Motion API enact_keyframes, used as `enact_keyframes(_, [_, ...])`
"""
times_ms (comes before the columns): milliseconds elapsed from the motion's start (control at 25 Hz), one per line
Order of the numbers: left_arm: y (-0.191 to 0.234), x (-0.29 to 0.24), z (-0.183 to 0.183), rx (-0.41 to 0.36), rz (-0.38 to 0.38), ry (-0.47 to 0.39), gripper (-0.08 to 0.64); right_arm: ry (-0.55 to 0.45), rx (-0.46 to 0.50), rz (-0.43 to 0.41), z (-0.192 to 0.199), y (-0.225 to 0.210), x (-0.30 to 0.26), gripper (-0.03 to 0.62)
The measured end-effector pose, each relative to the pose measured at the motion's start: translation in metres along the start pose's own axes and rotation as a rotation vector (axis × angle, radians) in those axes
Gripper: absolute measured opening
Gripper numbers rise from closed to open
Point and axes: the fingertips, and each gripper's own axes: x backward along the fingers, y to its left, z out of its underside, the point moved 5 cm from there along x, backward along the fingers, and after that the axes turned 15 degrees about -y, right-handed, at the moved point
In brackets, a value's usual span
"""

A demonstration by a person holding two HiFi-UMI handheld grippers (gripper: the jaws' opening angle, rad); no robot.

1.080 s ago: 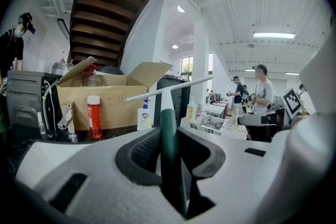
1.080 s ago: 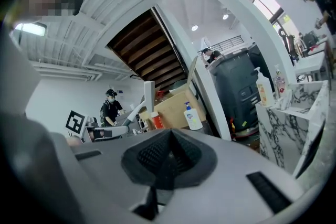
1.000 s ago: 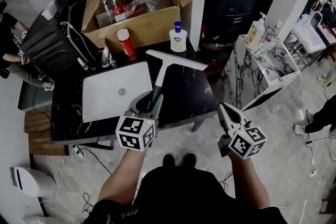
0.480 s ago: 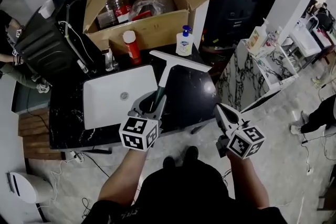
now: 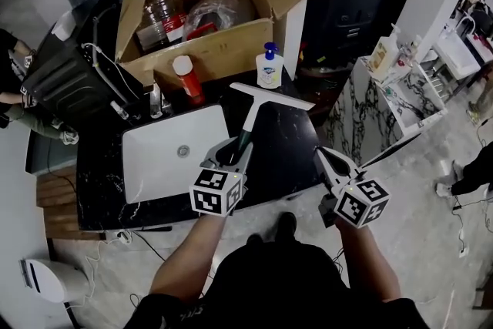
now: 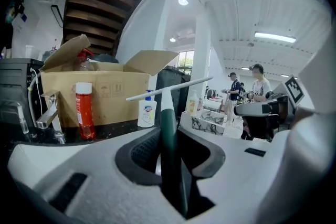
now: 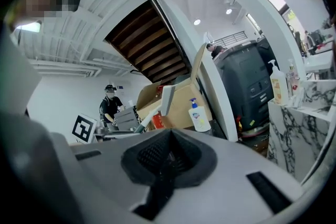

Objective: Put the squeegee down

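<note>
A black stone counter (image 5: 286, 154) is carrying a white sink (image 5: 166, 158) sunk into its left half, with a chrome faucet (image 5: 156, 100) standing at the basin's back edge. A red spray can (image 5: 189, 81) with a white cap is standing upright just beside the faucet. A white pump bottle of soap (image 5: 269, 67) is sitting further right. Behind them, an open cardboard box (image 5: 219, 42) is crowding the back of the counter.
</note>
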Motion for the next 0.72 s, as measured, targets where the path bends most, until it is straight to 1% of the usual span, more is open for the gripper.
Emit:
enact_keyframes(200, [-0.001,-0.032,0.022,-0.012,-0.001,0.069,0.104,0.044,-0.024,-0.007,0.009,-0.021,-0.007,0.006])
enact_keyframes(360, [-0.001,-0.053,0.043,-0.04,0.015,0.134,0.104,0.074,-0.031,-0.013,0.014,-0.032,-0.014,0.006])
enact_keyframes(720, [0.002,-0.082,0.088,-0.062,0.016,0.273,0.104,0.129,-0.053,-0.019,0.029,-0.048,-0.023,0.006])
